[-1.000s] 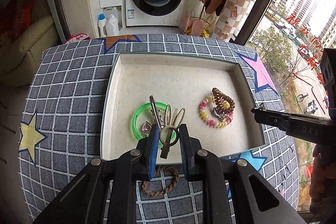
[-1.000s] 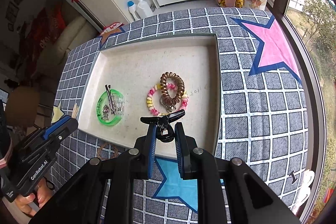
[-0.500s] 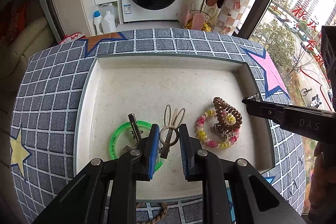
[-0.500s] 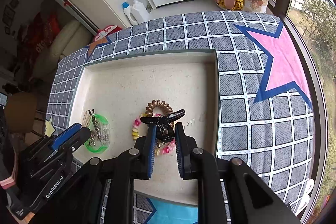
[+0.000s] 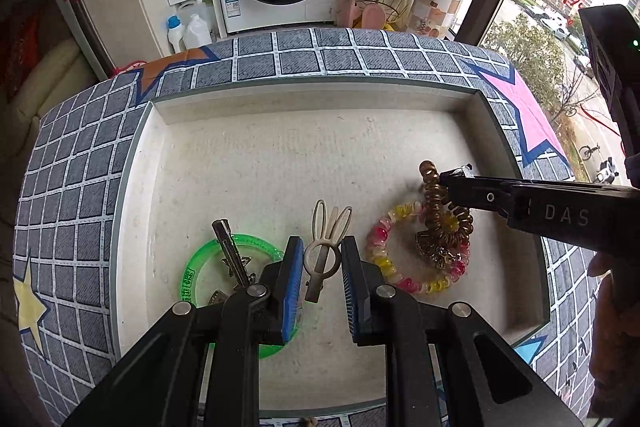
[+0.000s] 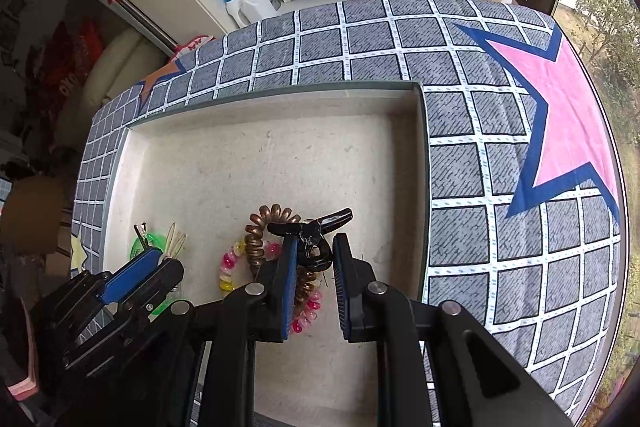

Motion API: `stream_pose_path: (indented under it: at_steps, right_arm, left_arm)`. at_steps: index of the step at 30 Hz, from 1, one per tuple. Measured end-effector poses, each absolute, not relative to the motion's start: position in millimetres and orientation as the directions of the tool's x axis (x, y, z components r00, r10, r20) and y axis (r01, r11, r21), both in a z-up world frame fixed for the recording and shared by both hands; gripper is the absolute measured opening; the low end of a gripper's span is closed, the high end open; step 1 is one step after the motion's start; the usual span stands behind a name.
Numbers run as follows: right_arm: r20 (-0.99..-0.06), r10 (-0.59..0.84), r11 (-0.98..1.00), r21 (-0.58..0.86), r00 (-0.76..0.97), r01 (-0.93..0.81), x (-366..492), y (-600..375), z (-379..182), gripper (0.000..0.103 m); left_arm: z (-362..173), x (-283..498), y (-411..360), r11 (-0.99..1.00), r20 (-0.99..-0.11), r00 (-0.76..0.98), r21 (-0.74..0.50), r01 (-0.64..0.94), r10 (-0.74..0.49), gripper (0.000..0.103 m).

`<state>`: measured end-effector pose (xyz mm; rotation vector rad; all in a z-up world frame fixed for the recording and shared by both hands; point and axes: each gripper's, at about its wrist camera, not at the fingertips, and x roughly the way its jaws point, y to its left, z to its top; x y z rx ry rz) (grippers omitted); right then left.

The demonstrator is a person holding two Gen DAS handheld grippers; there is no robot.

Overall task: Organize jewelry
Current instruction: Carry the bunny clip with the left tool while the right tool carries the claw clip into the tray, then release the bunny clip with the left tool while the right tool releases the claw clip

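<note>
Pinching a beige rabbit-eared clip (image 5: 326,243), left tongs (image 5: 320,277); right tongs (image 6: 314,267) apparently nip a glossy black clip (image 6: 314,241).

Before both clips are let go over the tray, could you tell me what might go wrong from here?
The black claw clip hangs right above the coil hair ties; dropped there, it may snag them. The beige rabbit-ear clip hangs beside the green bangle that already holds metal clips, so it could land outside that group.
</note>
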<state>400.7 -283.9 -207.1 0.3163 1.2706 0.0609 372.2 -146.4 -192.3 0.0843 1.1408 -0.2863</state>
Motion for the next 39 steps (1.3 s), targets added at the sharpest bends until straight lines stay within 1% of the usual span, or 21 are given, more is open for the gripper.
stream_pose_path:
  at_steps: [6, 8, 10, 11, 16, 26, 27, 28, 29, 31, 36, 38, 39]
  right_arm:
    - [-0.924, 0.237, 0.951, 0.285, 0.300, 0.125, 402.5, -283.0, -208.7, 0.020]
    - [-0.925, 0.243, 0.949, 0.290, 0.292, 0.127, 403.2, -282.9, -210.4, 0.024]
    - [-0.925, 0.249, 0.946, 0.296, 0.285, 0.133, 402.1, -283.3, -212.2, 0.046]
    - [-0.921, 0.257, 0.943, 0.305, 0.292, 0.133, 402.0, -282.8, -212.0, 0.049]
    - [-0.900, 0.289, 0.927, 0.348, 0.326, 0.139, 399.5, -285.3, -202.0, 0.050]
    - [-0.858, 0.307, 0.899, 0.403, 0.412, 0.170, 387.2, -298.3, -171.0, 0.051]
    - [-0.854, 0.310, 0.895, 0.411, 0.418, 0.176, 385.1, -300.4, -168.4, 0.051]
    - [-0.849, 0.314, 0.889, 0.420, 0.425, 0.181, 382.7, -303.8, -165.9, 0.051]
    - [-0.844, 0.320, 0.883, 0.430, 0.430, 0.187, 380.6, -306.2, -163.6, 0.051]
    - [-0.838, 0.323, 0.876, 0.440, 0.439, 0.196, 376.2, -309.7, -159.4, 0.054]
    - [-0.837, 0.317, 0.876, 0.439, 0.446, 0.201, 364.2, -309.6, -153.1, 0.062]
    - [-0.836, 0.315, 0.875, 0.439, 0.449, 0.205, 359.3, -309.0, -150.8, 0.069]
    - [-0.836, 0.312, 0.875, 0.438, 0.452, 0.205, 356.7, -308.5, -149.0, 0.078]
  left_arm:
    - [-194.8, 373.7, -144.1, 0.965, -0.909, 0.380, -0.081, 0.251, -0.175, 0.032]
    - [-194.9, 373.3, -145.3, 0.964, -0.910, 0.379, -0.074, 0.256, -0.171, 0.032]
    - [-194.6, 372.6, -146.7, 0.963, -0.911, 0.379, -0.065, 0.261, -0.165, 0.032]
    - [-194.1, 372.2, -146.9, 0.963, -0.911, 0.379, -0.064, 0.263, -0.164, 0.032]
    - [-186.0, 370.9, -142.9, 0.964, -0.900, 0.394, -0.089, 0.250, -0.185, 0.032]
    - [-176.8, 369.8, -143.4, 0.966, -0.895, 0.417, -0.050, 0.255, -0.157, 0.033]
    - [-174.6, 368.5, -143.7, 0.966, -0.893, 0.423, -0.047, 0.255, -0.155, 0.040]
    - [-171.8, 367.2, -143.4, 0.966, -0.889, 0.431, -0.045, 0.255, -0.155, 0.079]
    - [-167.7, 365.0, -142.1, 0.969, -0.880, 0.451, -0.039, 0.244, -0.150, 0.103]
    - [-156.6, 359.1, -139.6, 0.971, -0.853, 0.499, -0.036, 0.238, -0.154, 0.103]
    - [-146.0, 355.2, -136.4, 0.969, -0.850, 0.502, -0.037, 0.245, -0.160, 0.103]
    - [-141.0, 349.3, -133.4, 0.968, -0.845, 0.510, -0.031, 0.248, -0.158, 0.103]
    - [-139.0, 345.9, -131.5, 0.968, -0.844, 0.513, -0.026, 0.251, -0.156, 0.103]
